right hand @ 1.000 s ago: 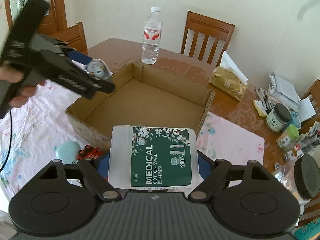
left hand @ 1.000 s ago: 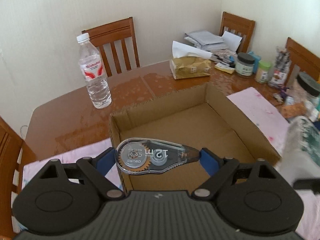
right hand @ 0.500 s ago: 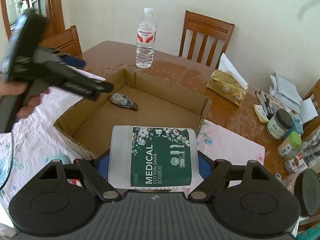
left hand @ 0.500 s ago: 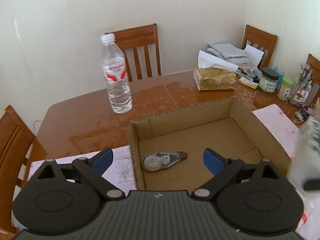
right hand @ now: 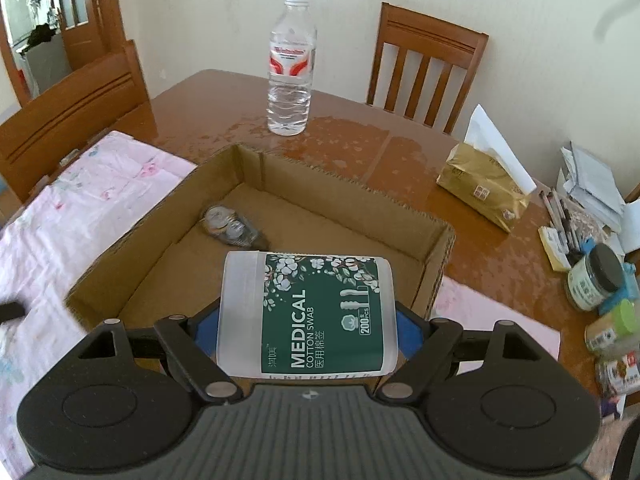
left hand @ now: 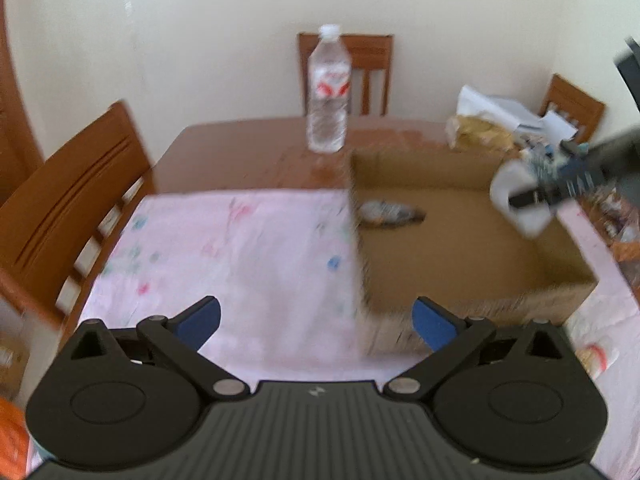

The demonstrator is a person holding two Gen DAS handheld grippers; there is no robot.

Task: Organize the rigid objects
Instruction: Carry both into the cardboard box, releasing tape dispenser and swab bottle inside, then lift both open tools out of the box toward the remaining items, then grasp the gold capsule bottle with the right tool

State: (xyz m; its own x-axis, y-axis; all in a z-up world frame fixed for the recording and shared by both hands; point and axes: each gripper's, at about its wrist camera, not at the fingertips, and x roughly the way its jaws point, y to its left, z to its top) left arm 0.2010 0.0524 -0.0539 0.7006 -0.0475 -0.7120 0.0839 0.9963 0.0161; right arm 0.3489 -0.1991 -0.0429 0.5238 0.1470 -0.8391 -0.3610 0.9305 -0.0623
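Observation:
An open cardboard box (right hand: 352, 204) sits on the table; it also shows in the left wrist view (left hand: 472, 312). A clear correction tape dispenser (right hand: 230, 226) lies inside it near the left wall, blurred in the left wrist view (left hand: 386, 213). My right gripper (right hand: 308, 332) is shut on a white cotton swab tub with a green label (right hand: 308, 312), held above the box's near side; the tub shows in the left wrist view (left hand: 520, 196) over the box. My left gripper (left hand: 316, 320) is open and empty, over the pink cloth (left hand: 224, 256) left of the box.
A water bottle (right hand: 291, 68) stands behind the box. A gold tissue pack (right hand: 484, 188), jars (right hand: 592, 280), pens and papers crowd the right side of the table. Wooden chairs (right hand: 424, 68) surround the table. Small items (left hand: 596, 356) lie on the cloth at the right.
My left gripper opened and dropped the tape dispenser into the box, then pulled back left over the cloth. My right gripper carried the tub forward over the box.

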